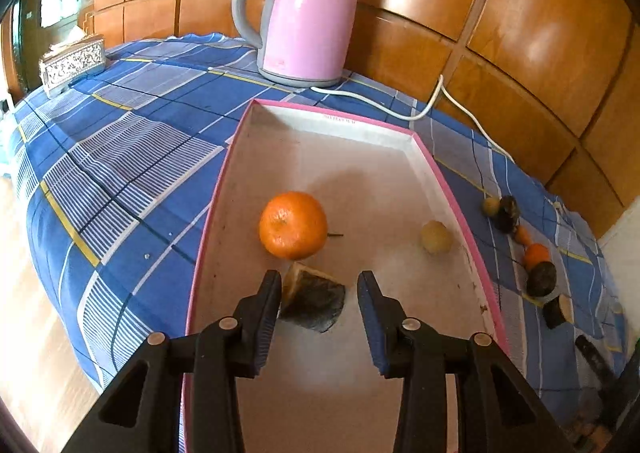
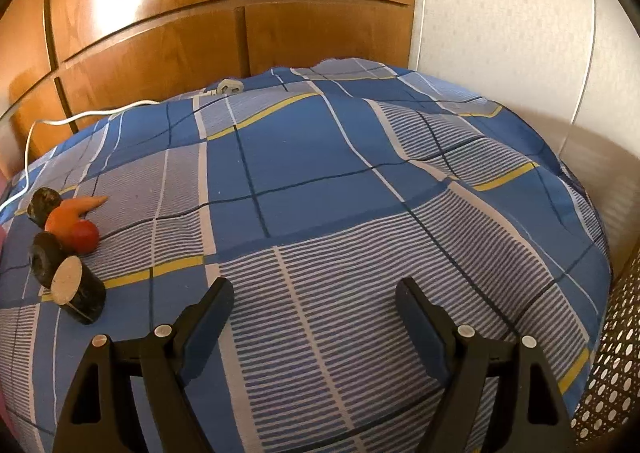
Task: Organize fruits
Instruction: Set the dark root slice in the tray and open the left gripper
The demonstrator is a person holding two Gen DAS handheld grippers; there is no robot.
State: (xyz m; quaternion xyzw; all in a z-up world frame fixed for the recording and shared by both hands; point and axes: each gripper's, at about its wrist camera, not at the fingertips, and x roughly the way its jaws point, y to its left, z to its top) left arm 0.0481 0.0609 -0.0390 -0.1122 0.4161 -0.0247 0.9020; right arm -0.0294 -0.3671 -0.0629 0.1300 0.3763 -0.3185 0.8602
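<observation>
My two grippers — black plastic, blue pads.
Left gripper [image 1: 319,295] and right gripper [image 2: 314,299] look alike — angular black fingers with triangular cut-outs, round silver rivets at the joints, ribbed blue pads inside.

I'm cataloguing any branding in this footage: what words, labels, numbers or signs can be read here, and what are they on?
Nothing can be read with certainty.
Pink-rimmed box: a short line of small red print on the inside of its far wall, too small and blurred to read.
Pink kettle: a faint mark near its base, not legible.
Ornate tissue box: pattern only, no text.
Right wrist view: no writing on the checked cloth or the pieces lying on it.
</observation>
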